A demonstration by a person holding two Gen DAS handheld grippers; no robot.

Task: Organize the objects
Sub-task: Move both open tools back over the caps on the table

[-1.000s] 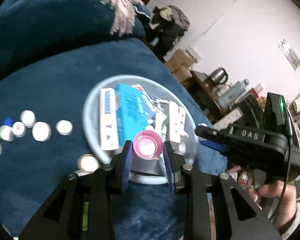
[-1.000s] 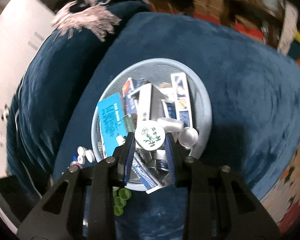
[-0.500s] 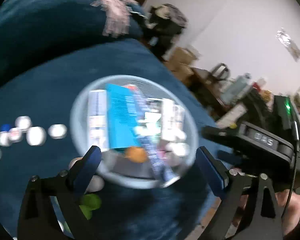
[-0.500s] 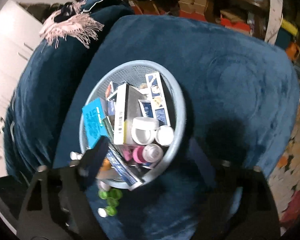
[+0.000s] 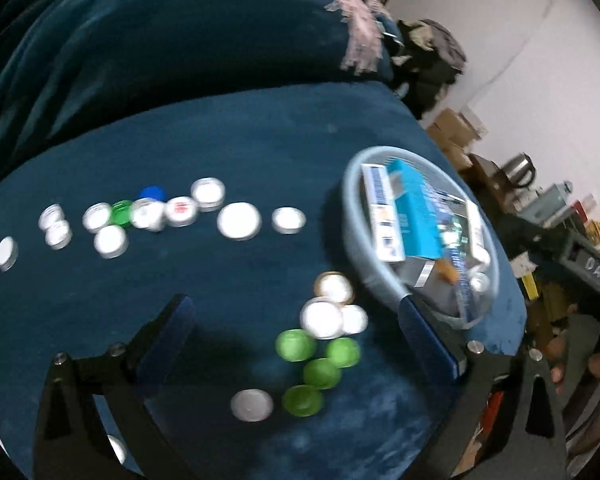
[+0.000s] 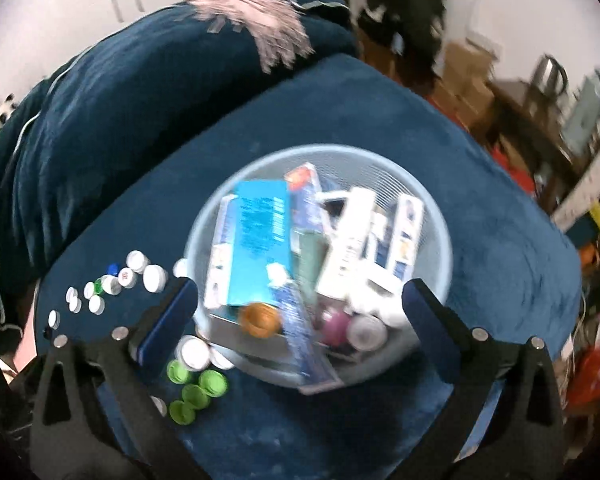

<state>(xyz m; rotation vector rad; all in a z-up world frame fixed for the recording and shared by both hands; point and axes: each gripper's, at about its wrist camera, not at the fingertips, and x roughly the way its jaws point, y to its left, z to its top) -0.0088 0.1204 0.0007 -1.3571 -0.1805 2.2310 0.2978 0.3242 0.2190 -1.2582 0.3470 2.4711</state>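
From the left wrist view I see my left tongs (image 5: 296,336) with jaws opening wide and nothing pinched between them; a cluster of green caps (image 5: 316,364) and white caps (image 5: 328,316) lies on the blue table (image 5: 220,152) in the gap. A longer row of white lids (image 5: 172,216), with one blue and one green among them, runs across the left middle of the frame. The pale blue mesh basket (image 5: 354,240) sits at right, packed with boxes. Red marks show on one lid, too blurred to read. At far right the letters "DAS" appear on the dark body of the other handheld unit (image 5: 592,272).

From the right wrist view my right tongs (image 6: 300,308) are also opening, spread on either side of the basket (image 6: 440,216) at frame centre, holding nothing. Inside it I see a cyan box (image 6: 256,240) with unreadable print, white-and-blue cartons (image 6: 404,232), an orange cap (image 6: 260,318) and a pink-lidded bottle (image 6: 336,328). Motion blur defeats all labels.
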